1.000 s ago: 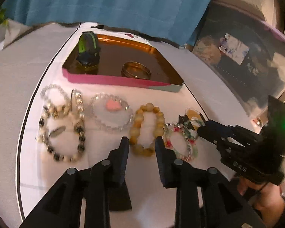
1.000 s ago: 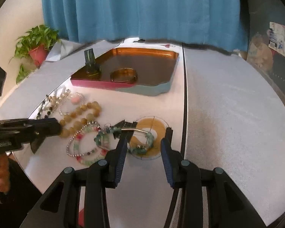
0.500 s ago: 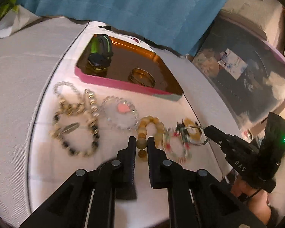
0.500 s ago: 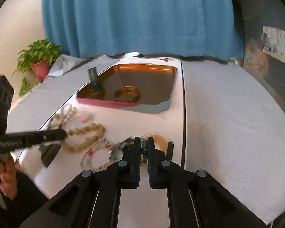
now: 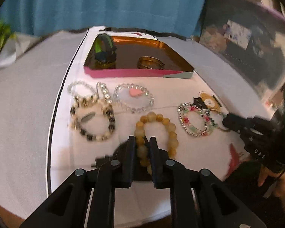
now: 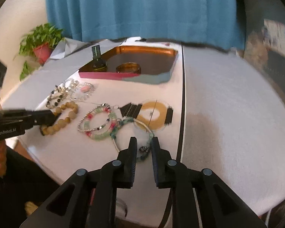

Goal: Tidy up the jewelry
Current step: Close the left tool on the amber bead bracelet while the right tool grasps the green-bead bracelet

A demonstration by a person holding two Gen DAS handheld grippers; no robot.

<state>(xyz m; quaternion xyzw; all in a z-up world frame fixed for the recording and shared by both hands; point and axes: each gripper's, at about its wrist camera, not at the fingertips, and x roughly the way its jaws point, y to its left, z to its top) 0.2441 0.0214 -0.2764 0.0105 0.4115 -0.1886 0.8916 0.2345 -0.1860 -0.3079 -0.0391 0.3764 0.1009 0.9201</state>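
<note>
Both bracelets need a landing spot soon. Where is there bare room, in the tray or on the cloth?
The tray floor is bare right of the gold bangle; its left end holds a dark upright piece. The grey cloth right of the black seam is bare. Between tray and grippers, bracelets crowd the white mat.

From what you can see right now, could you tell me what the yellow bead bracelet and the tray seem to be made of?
Yellow bead bracelet: round, waxy, translucent honey beads, so probably polished stone or resin. Tray: thin upright walls with a shiny coppery inside, painted pink and pale blue outside, so likely tin.
</note>
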